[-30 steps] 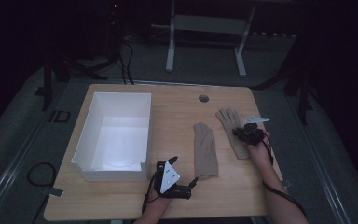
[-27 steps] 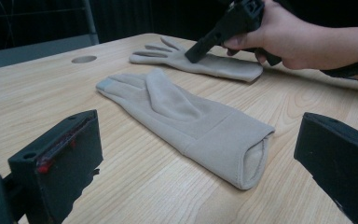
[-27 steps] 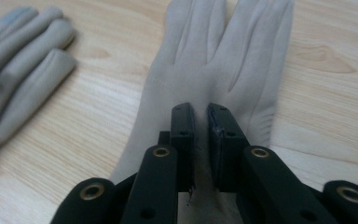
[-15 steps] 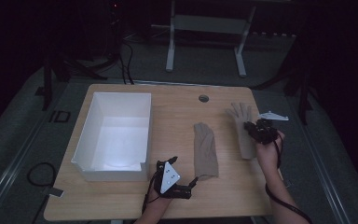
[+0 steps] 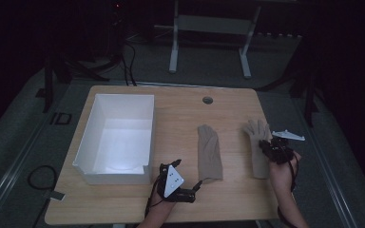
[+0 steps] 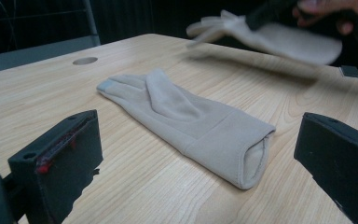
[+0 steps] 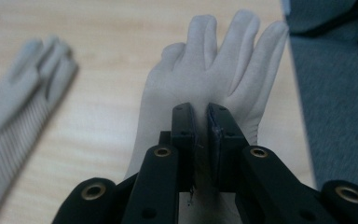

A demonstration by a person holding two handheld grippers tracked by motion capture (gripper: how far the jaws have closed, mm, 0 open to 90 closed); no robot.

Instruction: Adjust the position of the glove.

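The right gripper is clamped on the pale glove at three o'clock; the left gripper, jaws apart, faces the folded glove at six o'clock.

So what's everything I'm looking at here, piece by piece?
Table: one, light wood, with a small round hole near its far edge.
Box: one, white, open-topped, on the table's left half.
Flat glove: one, beige, lying in the middle of the table, cuff toward the person.
Held glove: one, beige, near the table's right edge, pinched and partly lifted.
Stand: one, pale metal, on the floor beyond the table.
Left gripper: one, black, jaws open, at the near edge, aimed at the flat glove's cuff.
Right gripper: one, black, jaws shut on the held glove.
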